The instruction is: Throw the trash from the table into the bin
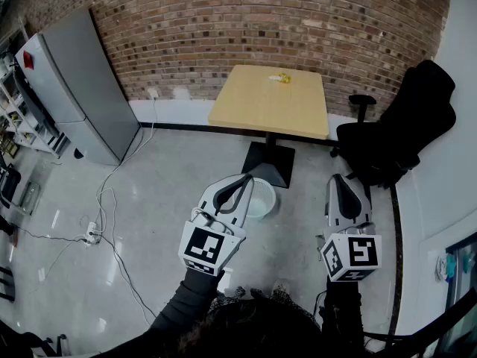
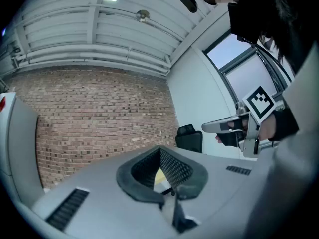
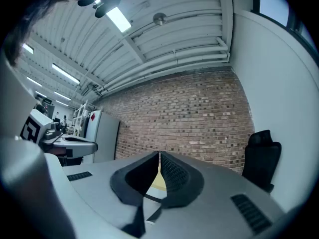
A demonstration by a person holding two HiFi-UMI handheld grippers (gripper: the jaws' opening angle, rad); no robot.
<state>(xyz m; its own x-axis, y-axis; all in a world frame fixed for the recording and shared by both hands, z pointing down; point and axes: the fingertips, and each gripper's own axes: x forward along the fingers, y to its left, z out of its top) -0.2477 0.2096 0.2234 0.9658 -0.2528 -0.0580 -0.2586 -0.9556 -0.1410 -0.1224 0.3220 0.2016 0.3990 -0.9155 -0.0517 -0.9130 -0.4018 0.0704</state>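
Above floor (image 1: pixel 160 192), grippers (image 1: pixel 245 178) (image 1: pixel 337 178) closed, empty

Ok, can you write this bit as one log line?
left gripper: shut, empty | right gripper: shut, empty | yellow trash: on table, untouched | bin: on floor near table

Office-like lab room: brick wall (image 1: pixel 261 21) at 12 o'clock, black office chair (image 1: pixel 406 121) at 2, grey cabinet (image 1: pixel 82 88) and shelving (image 1: pixel 19 107) at 10, cables (image 1: pixel 112 215) across the floor (image 1: pixel 179 162).
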